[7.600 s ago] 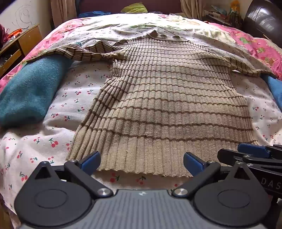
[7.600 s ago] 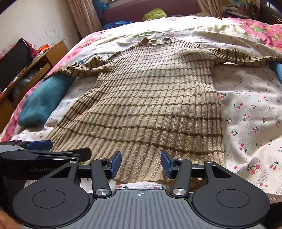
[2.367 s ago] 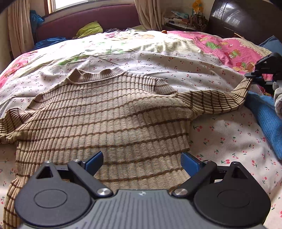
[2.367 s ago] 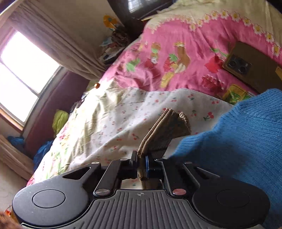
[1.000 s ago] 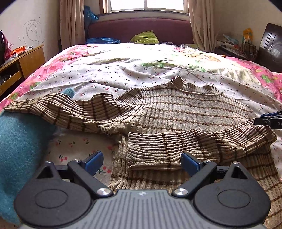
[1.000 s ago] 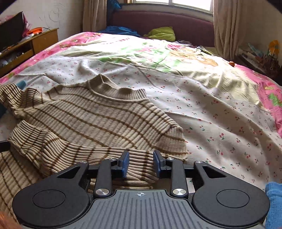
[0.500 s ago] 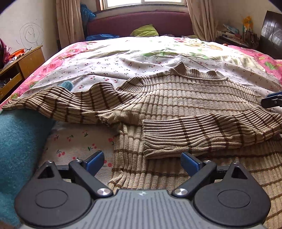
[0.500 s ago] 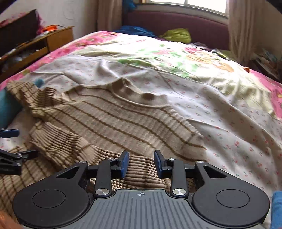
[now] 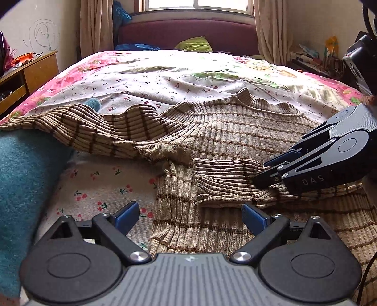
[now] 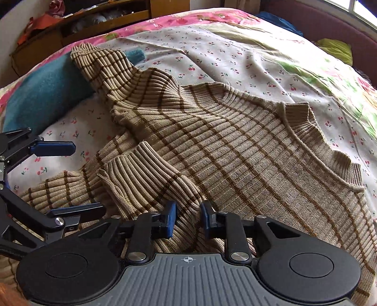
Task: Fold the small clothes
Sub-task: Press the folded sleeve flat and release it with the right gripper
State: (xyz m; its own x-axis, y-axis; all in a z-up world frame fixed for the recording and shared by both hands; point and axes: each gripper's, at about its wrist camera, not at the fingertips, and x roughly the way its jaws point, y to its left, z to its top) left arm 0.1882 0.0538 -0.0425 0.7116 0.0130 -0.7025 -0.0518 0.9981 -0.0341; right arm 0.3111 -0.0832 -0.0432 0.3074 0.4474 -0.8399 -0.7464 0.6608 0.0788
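Sweater: your beige brown-striped ribbed knit sweater (image 9: 235, 131) lies flat.
Folded sleeve (image 10: 150, 179): across the sweater's chest.
Right gripper (image 10: 187, 220): jaws just narrowed, a sleeve ridge between them, not visibly pinched.
Left gripper (image 9: 189, 215): wide open, empty, at the sweater's side edge.
Next: take the spread sleeve (image 9: 89, 131) by its cuff, lay it straight over the chest.

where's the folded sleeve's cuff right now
In the left wrist view the cuff lies on the sweater body, centre frame, ahead of the left gripper, with the right gripper beside it.

Home bedroom, bed (image 9: 165, 77) with cherry-print sheet, curtained window (image 9: 198, 2), wooden dresser (image 9: 35, 68)
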